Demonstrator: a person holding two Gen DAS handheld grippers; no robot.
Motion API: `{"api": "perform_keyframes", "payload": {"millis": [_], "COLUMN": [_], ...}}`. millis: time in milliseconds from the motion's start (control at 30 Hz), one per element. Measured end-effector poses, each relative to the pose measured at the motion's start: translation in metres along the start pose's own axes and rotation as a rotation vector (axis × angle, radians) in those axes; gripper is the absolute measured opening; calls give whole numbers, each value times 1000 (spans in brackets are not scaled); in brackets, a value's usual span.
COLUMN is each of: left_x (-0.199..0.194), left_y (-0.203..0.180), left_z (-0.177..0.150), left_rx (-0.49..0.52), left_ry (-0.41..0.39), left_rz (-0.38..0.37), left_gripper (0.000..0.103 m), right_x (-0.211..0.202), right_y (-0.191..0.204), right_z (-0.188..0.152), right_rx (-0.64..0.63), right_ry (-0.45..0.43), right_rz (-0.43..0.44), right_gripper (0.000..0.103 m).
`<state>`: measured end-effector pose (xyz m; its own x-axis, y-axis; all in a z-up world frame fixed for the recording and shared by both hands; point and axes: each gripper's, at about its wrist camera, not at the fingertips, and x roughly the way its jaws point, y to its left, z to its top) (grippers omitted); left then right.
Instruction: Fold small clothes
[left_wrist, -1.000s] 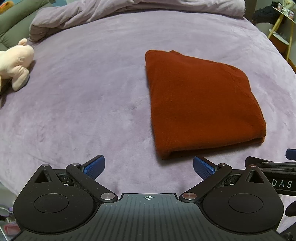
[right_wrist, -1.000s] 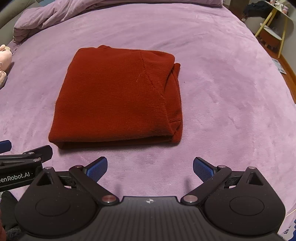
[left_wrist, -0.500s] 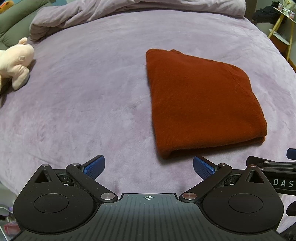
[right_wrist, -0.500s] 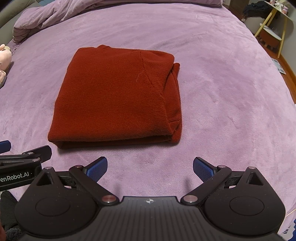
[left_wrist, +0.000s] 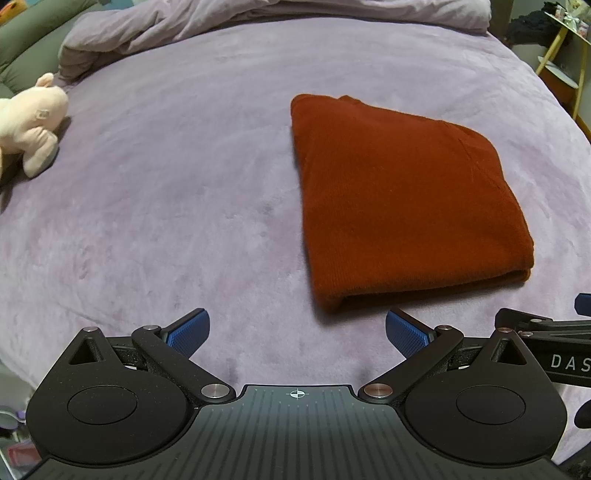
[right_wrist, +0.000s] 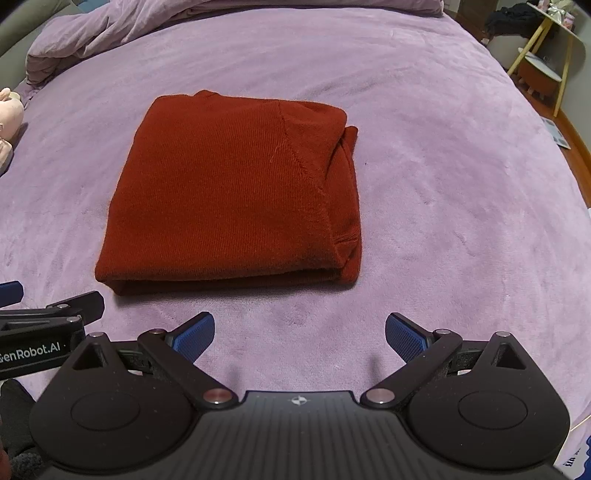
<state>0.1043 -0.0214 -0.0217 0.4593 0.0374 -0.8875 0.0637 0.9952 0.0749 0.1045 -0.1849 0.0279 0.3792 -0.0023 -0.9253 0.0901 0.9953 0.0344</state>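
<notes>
A rust-red knit garment (left_wrist: 399, 199) lies folded into a thick rectangle on the purple bedspread (left_wrist: 166, 192). In the right wrist view the garment (right_wrist: 236, 192) sits ahead and left of centre, with layered edges along its right side. My left gripper (left_wrist: 297, 330) is open and empty, just short of the garment's near left corner. My right gripper (right_wrist: 299, 332) is open and empty, a little short of the garment's near edge. Neither touches the cloth. Each gripper's side shows at the edge of the other's view.
A pink plush toy (left_wrist: 27, 122) lies at the far left of the bed. A bunched purple duvet (left_wrist: 221, 18) runs along the far edge. A yellow-legged side table (right_wrist: 546, 62) stands off the bed at the far right.
Both grippers have drawn back very slightly from the garment. The garment has not moved and both grippers stay open.
</notes>
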Motion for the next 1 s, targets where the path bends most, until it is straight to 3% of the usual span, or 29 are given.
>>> {"api": "perform_keyframes", "payload": {"millis": [1000], "left_x": [3], "left_y": [-6], "left_z": [0], "left_rx": [9], "left_ry": [9], "left_rz": [3], "left_gripper": [103], "right_x": [1], "right_y": [-3], "right_z": [0], "right_rx": [7], "right_ry": [1], "right_rz": [16], "right_gripper": [99]}}
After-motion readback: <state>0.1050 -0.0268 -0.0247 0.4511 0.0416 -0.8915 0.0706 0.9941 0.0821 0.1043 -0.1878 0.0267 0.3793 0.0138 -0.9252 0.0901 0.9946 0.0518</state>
